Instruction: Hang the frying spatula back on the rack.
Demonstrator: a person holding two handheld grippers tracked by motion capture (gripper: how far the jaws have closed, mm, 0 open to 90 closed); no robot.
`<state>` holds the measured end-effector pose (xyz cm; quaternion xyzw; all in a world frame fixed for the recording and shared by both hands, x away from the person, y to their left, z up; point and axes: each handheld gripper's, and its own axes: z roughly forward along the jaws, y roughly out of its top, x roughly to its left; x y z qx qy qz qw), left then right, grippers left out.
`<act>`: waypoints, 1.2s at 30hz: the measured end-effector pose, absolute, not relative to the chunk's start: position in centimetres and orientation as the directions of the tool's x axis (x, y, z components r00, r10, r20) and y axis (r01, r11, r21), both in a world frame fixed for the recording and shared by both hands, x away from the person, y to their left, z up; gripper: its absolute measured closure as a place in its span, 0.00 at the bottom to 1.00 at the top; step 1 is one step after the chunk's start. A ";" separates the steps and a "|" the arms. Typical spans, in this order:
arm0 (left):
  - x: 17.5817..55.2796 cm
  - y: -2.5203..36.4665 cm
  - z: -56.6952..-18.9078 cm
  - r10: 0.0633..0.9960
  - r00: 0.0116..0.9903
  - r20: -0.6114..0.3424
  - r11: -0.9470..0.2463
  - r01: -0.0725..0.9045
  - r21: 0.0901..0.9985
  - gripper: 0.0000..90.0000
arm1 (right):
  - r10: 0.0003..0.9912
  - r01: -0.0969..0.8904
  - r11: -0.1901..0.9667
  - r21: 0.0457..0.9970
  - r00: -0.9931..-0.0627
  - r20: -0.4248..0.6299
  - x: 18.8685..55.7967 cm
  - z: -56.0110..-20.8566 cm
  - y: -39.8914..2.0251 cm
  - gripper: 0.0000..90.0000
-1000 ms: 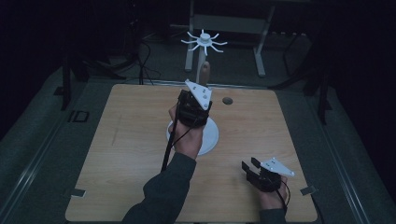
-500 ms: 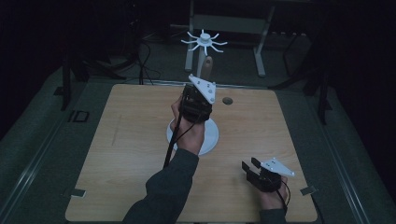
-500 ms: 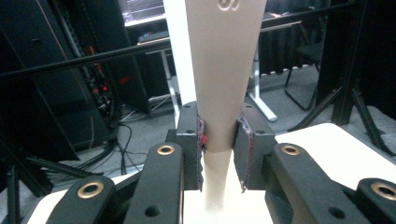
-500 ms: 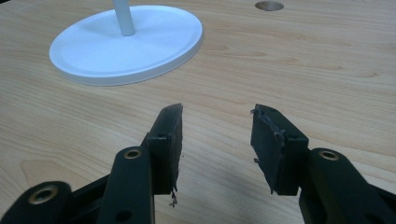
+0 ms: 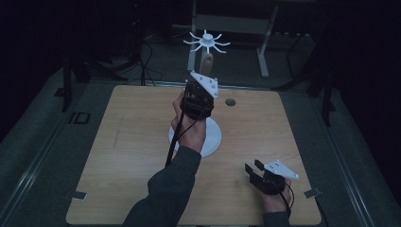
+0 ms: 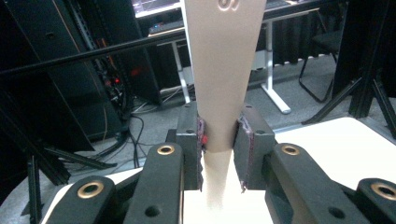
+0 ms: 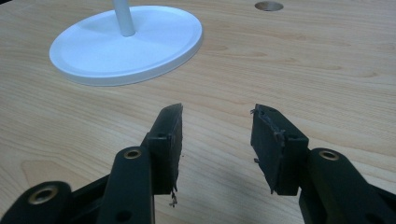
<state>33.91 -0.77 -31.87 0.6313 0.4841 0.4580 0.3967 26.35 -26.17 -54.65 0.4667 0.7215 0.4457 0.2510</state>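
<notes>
While the right gripper (image 5: 256, 169) rests (jaws apart), the left gripper (image 6: 220, 135), clamping the beige wedge (image 6: 223, 70), has risen.

Table centre obstructed: white round base (image 5: 212, 139) with its thin upright pole (image 7: 122, 17), spoked white head (image 5: 206, 42) above. Wooden table (image 5: 123, 142) open left of the base; clear passage between base and right gripper (image 7: 217, 140).

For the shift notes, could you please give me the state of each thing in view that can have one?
Left gripper: raised, shut on the tan strip.
Tan strip: upright, clamped between the pads.
Right gripper: open, nothing between its jaws, low over the table.
White stand: upright on the table.
</notes>
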 end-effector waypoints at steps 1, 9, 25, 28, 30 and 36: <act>34.0 -0.8 -31.9 0.975 0.110 0.194 -0.216 0.248 0.945 0.82 | 0.897 0.450 0.167 0.878 -0.438 0.054 26.4 -54.7 -26.2 0.59; 34.5 -0.8 -31.9 0.972 0.104 0.209 -0.229 0.261 0.938 0.82 | 0.898 0.450 0.166 0.877 -0.437 0.054 26.4 -54.7 -26.2 0.59; 35.4 -0.8 -31.9 0.971 0.099 0.216 -0.235 0.280 0.931 0.82 | 0.900 0.449 0.164 0.878 -0.433 0.054 26.3 -54.7 -26.4 0.59; 35.6 -0.9 -32.0 0.971 0.100 0.218 -0.238 0.286 0.928 0.82 | 0.900 0.451 0.164 0.877 -0.433 0.054 26.3 -54.7 -26.4 0.59; 35.7 -0.9 -32.0 0.970 0.101 0.219 -0.240 0.293 0.926 0.82 | 0.899 0.449 0.165 0.878 -0.434 0.053 26.2 -54.6 -26.3 0.59; 36.0 -0.8 -32.1 0.969 0.100 0.224 -0.244 0.300 0.922 0.82 | 0.900 0.450 0.165 0.878 -0.433 0.053 26.3 -54.7 -26.3 0.59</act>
